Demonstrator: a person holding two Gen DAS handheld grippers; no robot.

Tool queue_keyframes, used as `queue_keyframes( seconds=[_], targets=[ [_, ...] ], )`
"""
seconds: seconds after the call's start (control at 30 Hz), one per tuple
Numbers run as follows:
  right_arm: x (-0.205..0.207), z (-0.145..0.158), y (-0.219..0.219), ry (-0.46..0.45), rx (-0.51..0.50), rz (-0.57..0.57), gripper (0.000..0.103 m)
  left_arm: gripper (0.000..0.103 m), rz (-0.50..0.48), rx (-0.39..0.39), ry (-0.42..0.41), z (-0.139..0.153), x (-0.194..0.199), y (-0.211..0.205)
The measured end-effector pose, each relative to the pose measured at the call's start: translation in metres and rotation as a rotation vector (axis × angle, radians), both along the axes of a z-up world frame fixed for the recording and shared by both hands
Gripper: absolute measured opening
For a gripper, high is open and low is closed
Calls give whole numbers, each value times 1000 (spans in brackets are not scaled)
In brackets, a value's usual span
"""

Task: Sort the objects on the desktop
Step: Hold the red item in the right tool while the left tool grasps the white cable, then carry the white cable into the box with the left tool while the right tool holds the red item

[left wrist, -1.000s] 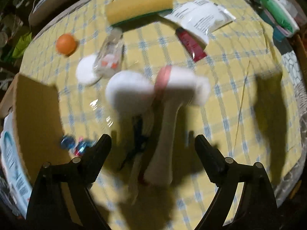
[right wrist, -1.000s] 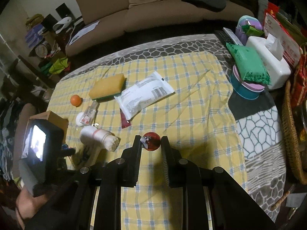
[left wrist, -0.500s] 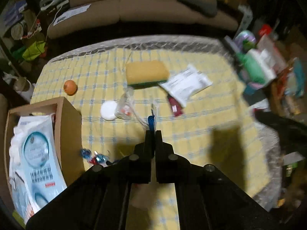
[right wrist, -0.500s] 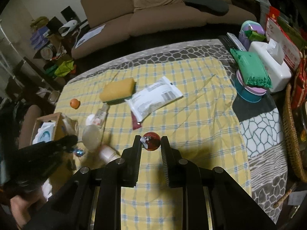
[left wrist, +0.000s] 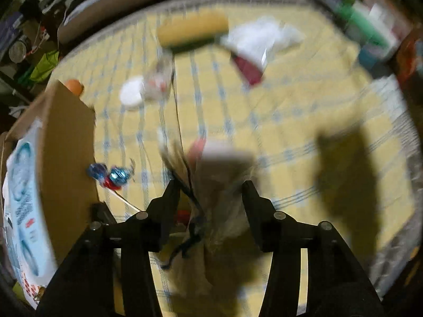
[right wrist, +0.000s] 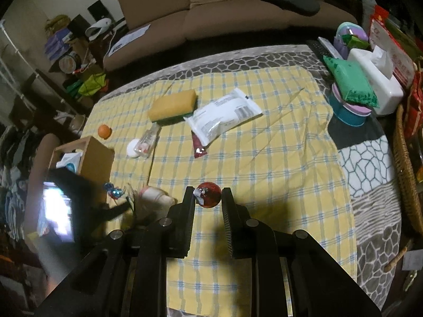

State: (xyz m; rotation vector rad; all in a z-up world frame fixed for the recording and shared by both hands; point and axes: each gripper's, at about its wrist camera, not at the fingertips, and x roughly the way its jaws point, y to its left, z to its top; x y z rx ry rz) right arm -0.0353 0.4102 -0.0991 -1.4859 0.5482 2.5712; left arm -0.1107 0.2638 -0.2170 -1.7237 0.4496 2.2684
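Between the black fingers of the right claw (right wrist: 208, 198), a round red glossy ball (right wrist: 209, 195), gripped above the yellow checked cloth on the counter (right wrist: 264, 158). Under the left claw (left wrist: 208, 190), jaws opening around a blurred white cylindrical container (left wrist: 224, 174), pads apparently off it, beside an open cardboard box (left wrist: 68, 142).

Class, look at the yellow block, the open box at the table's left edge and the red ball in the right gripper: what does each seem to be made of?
Yellow block: likely foam sponge, matte and porous-looking, with a green scouring layer beneath. Open box: probably cardboard, a flat dull brown panel with thin edges; wood is possible. Red ball: glossy and see-through red, so glass or hard plastic; the right gripper holds it.
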Motion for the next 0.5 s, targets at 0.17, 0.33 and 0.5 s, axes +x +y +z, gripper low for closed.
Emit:
queue_keyframes(
  seconds=[0.17,0.33,0.5],
  targets=[
    [-5,-6,-3,-2,-17,3,20,85,21,-42,43,-2,-1,2],
    [-7,-10,-9,-12,-21,9,20,102,-10,-133,18,-12,1,-3],
    [-5,-8,-9,-5,-21,5,20,41,46,95,-117,-20,-7,-26]
  ],
)
